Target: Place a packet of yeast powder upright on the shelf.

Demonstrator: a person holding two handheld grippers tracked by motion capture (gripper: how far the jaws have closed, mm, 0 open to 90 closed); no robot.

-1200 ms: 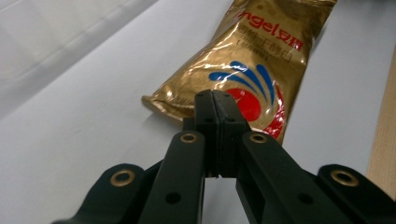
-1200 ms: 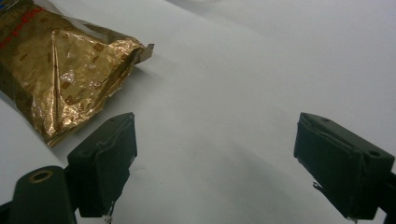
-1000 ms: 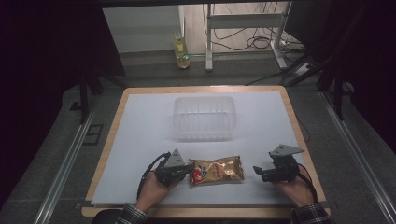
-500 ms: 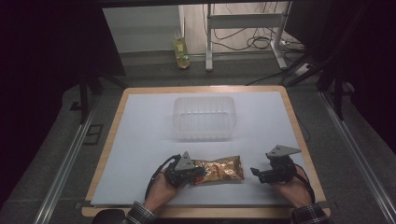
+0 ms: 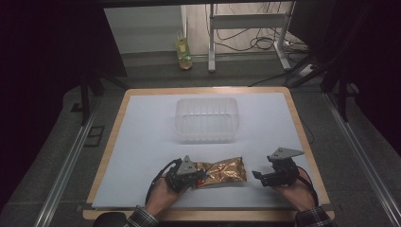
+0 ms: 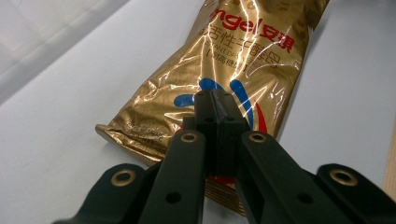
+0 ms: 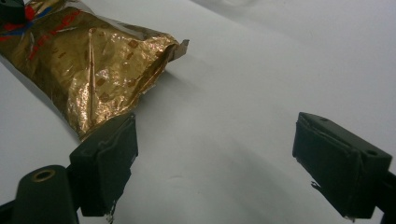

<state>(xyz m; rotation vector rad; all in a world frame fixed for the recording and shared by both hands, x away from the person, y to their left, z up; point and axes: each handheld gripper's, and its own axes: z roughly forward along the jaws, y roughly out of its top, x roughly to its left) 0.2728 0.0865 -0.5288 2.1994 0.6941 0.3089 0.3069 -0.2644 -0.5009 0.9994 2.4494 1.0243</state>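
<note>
My left hand-held gripper (image 5: pixel 198 176) is clenched on the near end of the gold foil packet (image 5: pixel 222 171); in the left gripper view the two jaws are pressed together over the bottom seam, the packet (image 6: pixel 233 74) running away from them with its printed face up. I read the pinch at the seam as deliberate: the flat crimped edge gives the jaws something thin to bite, while the puffed body would slip or crush. The packet lies on the white sheet of the counter (image 5: pixel 142 142), near its front edge, long axis across, between my two hands. My right hand-held gripper (image 5: pixel 257 176) sits released, jaws wide apart, just beside the packet's far end and not touching it. In the right gripper view the crinkled end of the packet (image 7: pixel 93 70) lies beyond one jaw, off-centre, so the packet is not yet within the gap. The clear plastic tub (image 5: pixel 206 119) stands farther back, mid-counter, well apart from the packet, open side up as far as I can tell. Likely destination, in my judgement, with the left grip doing the carrying.
</note>
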